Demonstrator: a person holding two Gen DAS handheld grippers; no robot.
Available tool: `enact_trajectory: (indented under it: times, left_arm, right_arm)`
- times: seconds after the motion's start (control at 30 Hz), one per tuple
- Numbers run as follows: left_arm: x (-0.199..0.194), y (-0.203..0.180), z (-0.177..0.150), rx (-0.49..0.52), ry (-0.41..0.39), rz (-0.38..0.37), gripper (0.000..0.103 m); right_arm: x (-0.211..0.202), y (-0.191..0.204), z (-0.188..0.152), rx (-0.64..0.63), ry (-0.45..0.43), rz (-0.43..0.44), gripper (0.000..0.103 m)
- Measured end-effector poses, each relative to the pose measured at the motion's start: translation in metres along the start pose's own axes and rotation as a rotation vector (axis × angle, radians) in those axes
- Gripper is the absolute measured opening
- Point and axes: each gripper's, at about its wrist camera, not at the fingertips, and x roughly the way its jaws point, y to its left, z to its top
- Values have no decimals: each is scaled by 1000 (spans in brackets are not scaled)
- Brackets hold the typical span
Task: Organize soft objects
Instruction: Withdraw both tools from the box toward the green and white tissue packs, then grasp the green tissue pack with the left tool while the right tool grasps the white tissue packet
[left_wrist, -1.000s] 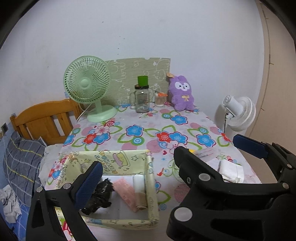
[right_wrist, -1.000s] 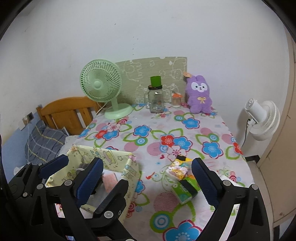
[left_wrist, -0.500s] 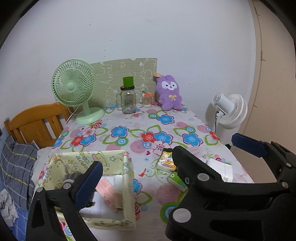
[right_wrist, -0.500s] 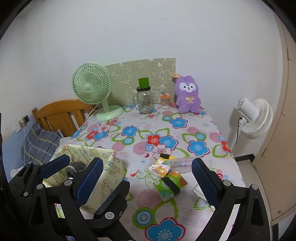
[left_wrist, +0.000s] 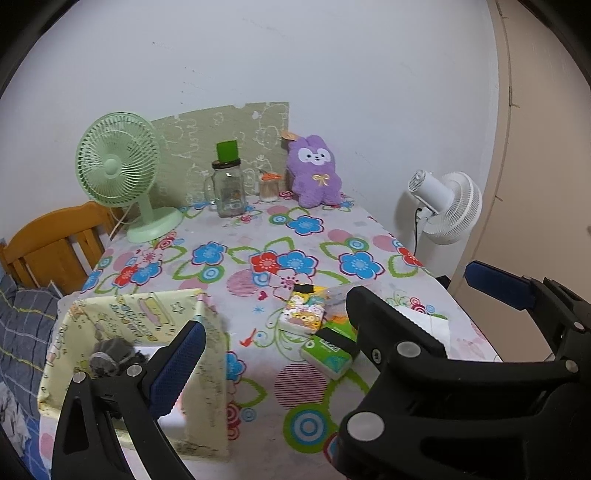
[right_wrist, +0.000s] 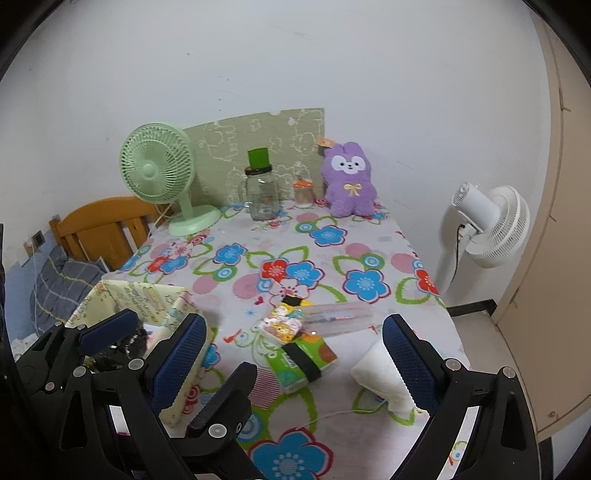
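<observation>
A yellow patterned fabric box (left_wrist: 147, 314) stands at the table's near left, with a dark fuzzy soft item (left_wrist: 110, 350) inside. My left gripper (left_wrist: 338, 325) is open and holds nothing; its left finger hangs over the box. In the right wrist view the box (right_wrist: 147, 295) lies left of my right gripper (right_wrist: 293, 354), which is open above a green tissue pack (right_wrist: 303, 358). A white folded cloth (right_wrist: 376, 369) lies by its right finger. A cartoon tissue pack (left_wrist: 303, 312) and the purple plush (right_wrist: 349, 181) rest on the table.
A green desk fan (left_wrist: 118, 173), a glass jar (left_wrist: 227, 188) and a small bottle (left_wrist: 269, 188) stand at the back by the wall. A clear pencil case (right_wrist: 340, 317) lies mid-table. A white floor fan (right_wrist: 491, 225) stands right, a wooden chair (left_wrist: 55, 243) left.
Both grippers have drawn back and to the right, away from the box, which now sits further left and lower in view. Both stay open.
</observation>
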Motion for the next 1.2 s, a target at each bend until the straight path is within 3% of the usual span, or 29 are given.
enact_trajectory:
  times: [0.5, 1.2]
  left_arm:
    - [38, -28, -14, 46, 73, -53, 102]
    - [99, -42, -20, 86, 168, -38, 95]
  right_arm:
    - [25, -36, -24, 44, 47, -58, 98]
    - [73, -73, -40, 102, 140, -101, 98]
